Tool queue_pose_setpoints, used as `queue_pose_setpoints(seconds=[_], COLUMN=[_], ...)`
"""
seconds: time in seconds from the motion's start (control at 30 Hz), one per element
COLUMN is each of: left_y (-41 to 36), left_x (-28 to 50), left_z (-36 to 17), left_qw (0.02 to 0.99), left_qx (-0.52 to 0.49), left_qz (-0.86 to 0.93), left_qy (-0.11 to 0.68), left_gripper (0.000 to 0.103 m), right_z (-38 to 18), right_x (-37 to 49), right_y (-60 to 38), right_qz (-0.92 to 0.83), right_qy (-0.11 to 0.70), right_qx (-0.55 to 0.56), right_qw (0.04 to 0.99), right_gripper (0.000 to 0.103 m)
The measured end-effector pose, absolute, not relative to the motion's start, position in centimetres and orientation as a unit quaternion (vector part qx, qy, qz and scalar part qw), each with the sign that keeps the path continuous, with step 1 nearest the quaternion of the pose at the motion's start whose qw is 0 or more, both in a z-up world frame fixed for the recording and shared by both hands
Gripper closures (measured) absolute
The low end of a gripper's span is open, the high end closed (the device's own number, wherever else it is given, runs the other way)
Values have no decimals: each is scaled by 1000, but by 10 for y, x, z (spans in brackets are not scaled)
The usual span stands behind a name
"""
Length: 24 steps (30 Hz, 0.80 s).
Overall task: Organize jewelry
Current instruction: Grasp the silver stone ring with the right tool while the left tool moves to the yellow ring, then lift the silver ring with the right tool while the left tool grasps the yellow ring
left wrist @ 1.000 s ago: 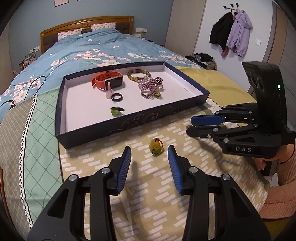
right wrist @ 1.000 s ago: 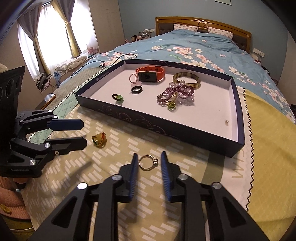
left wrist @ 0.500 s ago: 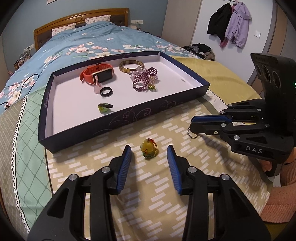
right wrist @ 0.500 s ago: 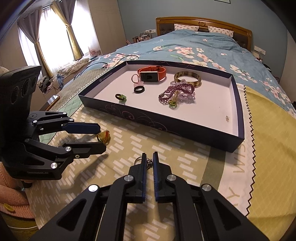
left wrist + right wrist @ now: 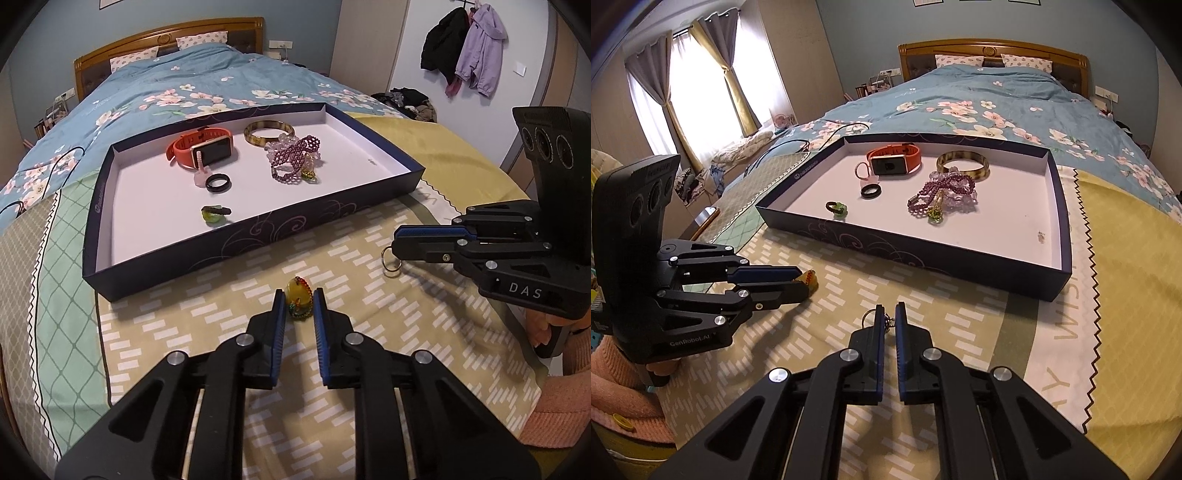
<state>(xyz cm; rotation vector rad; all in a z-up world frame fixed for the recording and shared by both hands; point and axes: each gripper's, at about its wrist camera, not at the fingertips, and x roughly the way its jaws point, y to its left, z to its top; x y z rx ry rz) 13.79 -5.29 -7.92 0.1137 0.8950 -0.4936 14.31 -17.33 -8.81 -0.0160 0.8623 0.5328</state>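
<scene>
A: Biggest first?
B: Bed (image 5: 192, 88) with blue floral duvet at the far end; patterned blanket (image 5: 229, 354) on the near part carries everything. Dark tray (image 5: 258, 236) with a white floor sits on the blanket, beyond both tools.
A: Tray contents?
B: Orange watch (image 5: 201, 149) far left, amber bangle (image 5: 269, 133) to its right, purple bead bracelets (image 5: 295, 160) near the bangle, black ring (image 5: 218, 182) just this side of the watch, small green ring (image 5: 214, 215) nearest the front wall. All apart from the tray walls.
A: Left tool?
B: Left tool (image 5: 299, 306) has just been closing. Pads now pinch the yellow beaded ring (image 5: 300, 297), which stands up between the tips on the blanket, just in front of the tray's near wall.
A: Right?
B: Right tool (image 5: 889, 321) is clamped on the thin metal ring (image 5: 868, 317). Fingers nearly together; the ring's loop sticks out on the left side of the tips, low over the blanket. From the left camera it's to the right of the left tool, well apart.
A: Hands?
B: Pink sleeve (image 5: 554, 413) at the right tool's grip. Fingers partly hidden.
</scene>
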Motion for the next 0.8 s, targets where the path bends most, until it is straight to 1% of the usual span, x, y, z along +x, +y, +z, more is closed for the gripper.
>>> queue_pose_setpoints(seconds=[0.8], left_y=[-35], left_x=[123], left_z=[-64], left_qw=[885], left_qx=[18], left_qz=[-219], left_qy=[411], left_gripper=[88], right_z=[-81], right_x=[142], right_y=[-178], right_qz=[267], right_qy=[394], right_qx=[30], right_qw=[879], right_gripper=[99])
